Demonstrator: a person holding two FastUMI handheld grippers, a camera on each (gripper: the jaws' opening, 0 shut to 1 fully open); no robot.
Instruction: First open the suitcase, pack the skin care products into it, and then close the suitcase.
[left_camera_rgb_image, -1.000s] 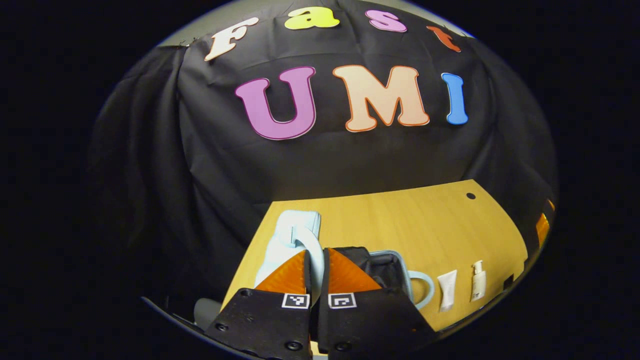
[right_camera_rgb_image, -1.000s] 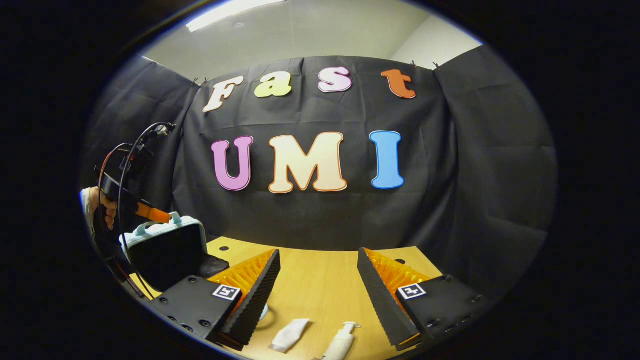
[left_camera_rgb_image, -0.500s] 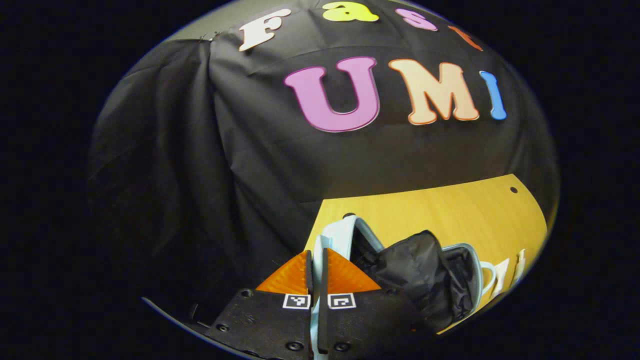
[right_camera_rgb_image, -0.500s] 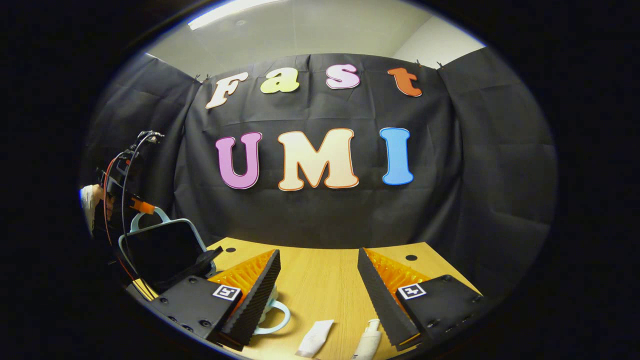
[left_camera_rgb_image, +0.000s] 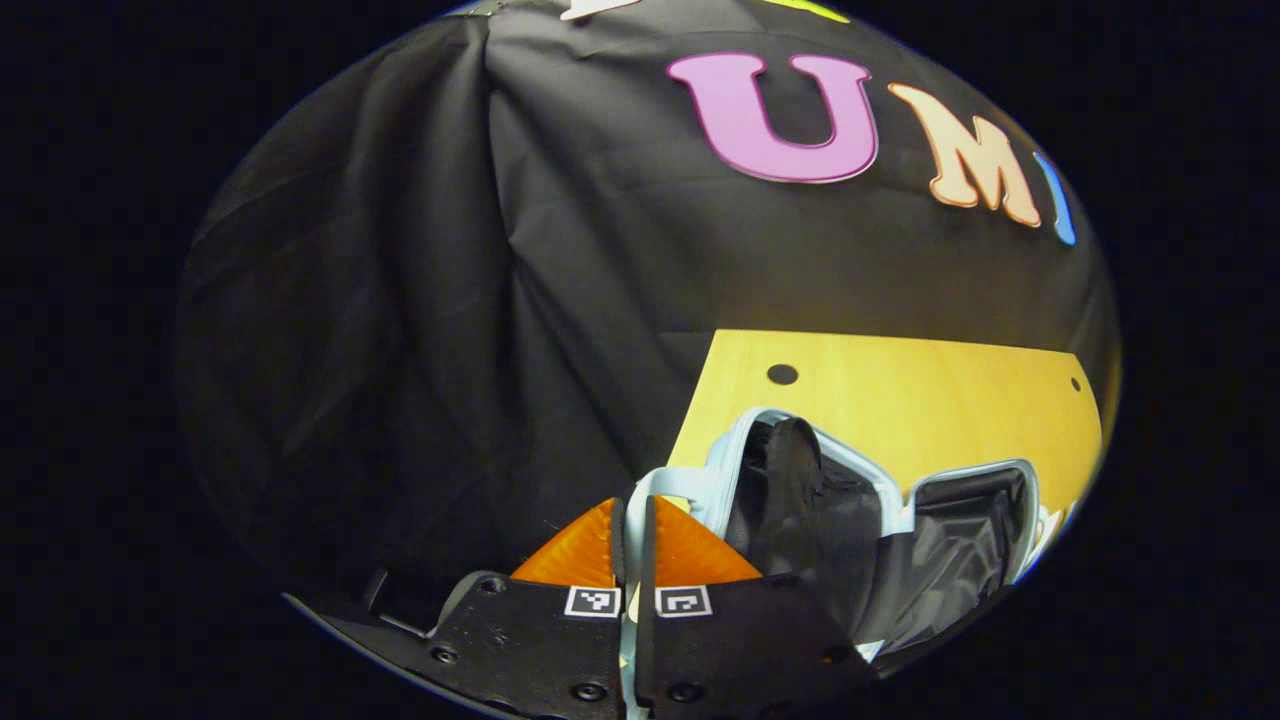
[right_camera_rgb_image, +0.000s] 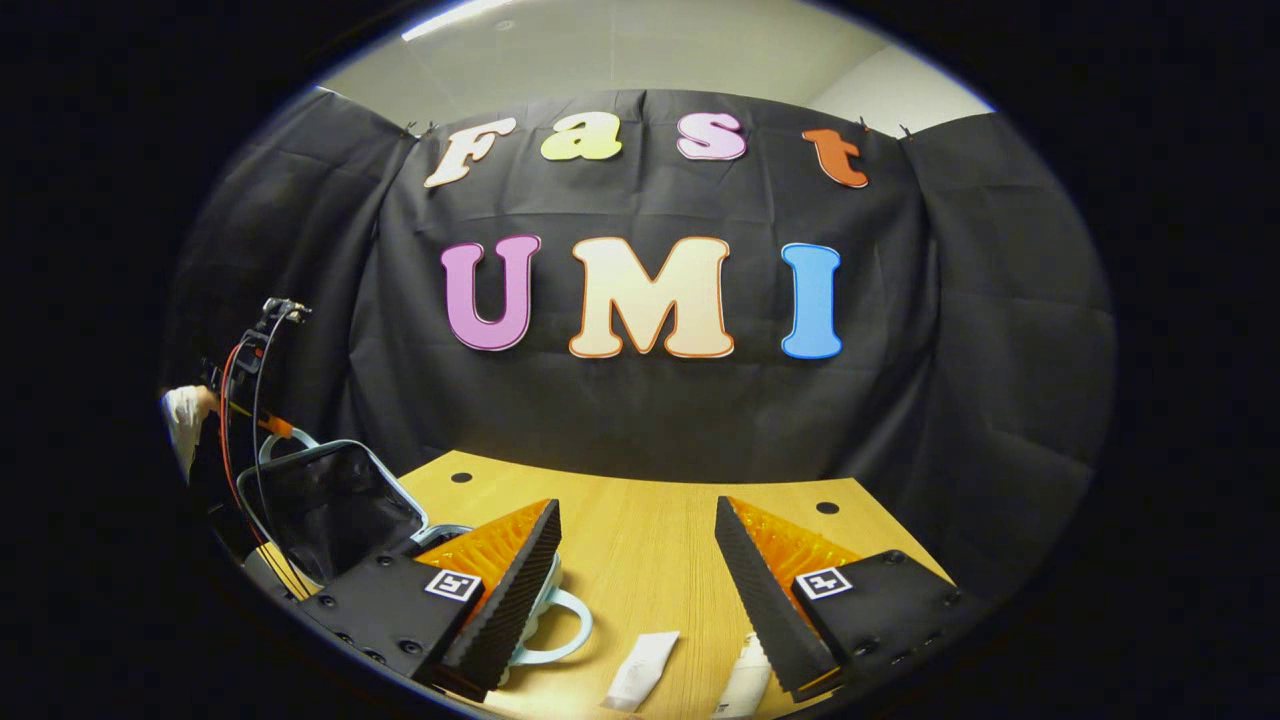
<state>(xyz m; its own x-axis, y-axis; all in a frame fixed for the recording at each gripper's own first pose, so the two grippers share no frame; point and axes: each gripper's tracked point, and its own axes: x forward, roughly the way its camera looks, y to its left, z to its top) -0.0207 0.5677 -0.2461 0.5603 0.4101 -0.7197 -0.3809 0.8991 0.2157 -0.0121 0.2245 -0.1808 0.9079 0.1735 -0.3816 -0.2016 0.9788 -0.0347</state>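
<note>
A small light-blue suitcase (left_camera_rgb_image: 748, 428) with black lining lies open on the wooden table (left_camera_rgb_image: 900, 390). My left gripper (left_camera_rgb_image: 632, 520) is shut on the pale blue handle (left_camera_rgb_image: 668, 484) of its raised lid. In the right gripper view the lid (right_camera_rgb_image: 335, 505) stands up at the far left, held at its top by the left gripper (right_camera_rgb_image: 283, 431) and a hand (right_camera_rgb_image: 185, 415). My right gripper (right_camera_rgb_image: 637, 560) hangs open over the table with nothing between its fingers. Below it lie a white tube (right_camera_rgb_image: 640, 670) and a white pump bottle (right_camera_rgb_image: 742, 680).
The suitcase base's own blue handle (right_camera_rgb_image: 565, 630) loops out on the table (right_camera_rgb_image: 640, 500) beside my right gripper's left finger. Black cloth walls close the booth behind and on both sides. Small round holes dot the table's far edge.
The left gripper has swung the lid up and farther over to the left, so the suitcase gapes wider. The right gripper has drifted a little; the tube and bottle show more to the right.
</note>
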